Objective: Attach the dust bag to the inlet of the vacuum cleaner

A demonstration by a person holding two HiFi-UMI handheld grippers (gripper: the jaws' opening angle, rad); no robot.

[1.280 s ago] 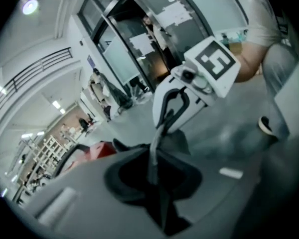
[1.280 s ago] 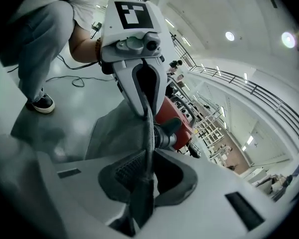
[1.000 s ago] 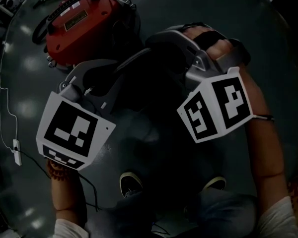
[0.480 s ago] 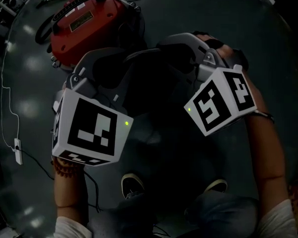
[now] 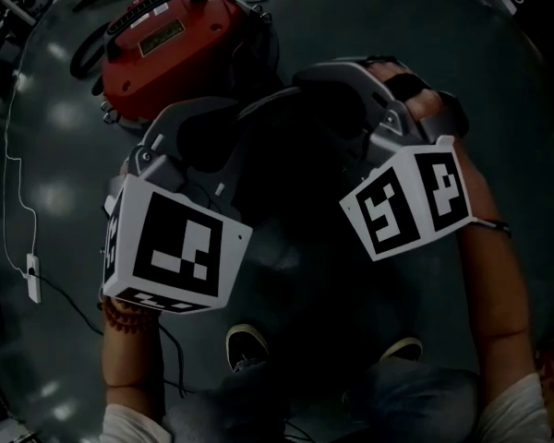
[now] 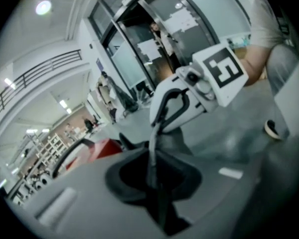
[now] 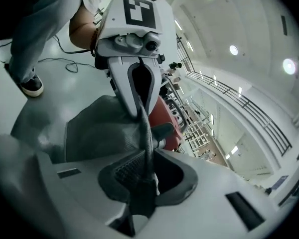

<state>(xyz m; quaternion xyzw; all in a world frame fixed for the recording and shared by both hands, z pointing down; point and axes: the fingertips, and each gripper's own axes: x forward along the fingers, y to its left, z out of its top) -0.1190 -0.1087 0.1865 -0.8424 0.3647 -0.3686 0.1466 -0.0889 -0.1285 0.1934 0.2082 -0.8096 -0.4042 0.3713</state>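
Note:
The red vacuum cleaner [image 5: 171, 40] stands on the dark floor at the upper left, beyond both grippers. The grey fabric dust bag [image 7: 97, 128] hangs stretched between them. My left gripper [image 6: 153, 176] is shut on a thin edge of the bag, and its jaws are closing slightly. My right gripper [image 7: 144, 180] pinches the opposite edge; its jaws are opening a little with the fabric still pressed between the pads. The two grippers face each other, close together, over the bag. In the head view the bag [image 5: 286, 183] is a dark mass below the grippers.
A white cable with a small adapter [image 5: 32, 280] runs along the floor at the left. The person's shoes [image 5: 245, 344] are just below the bag. Tools lie at the top left. People and shelving [image 6: 45, 148] stand far behind the vacuum.
The left gripper has rolled, so its marker cube faces the head camera more squarely. The right gripper has rolled slightly. Both still hold the bag.

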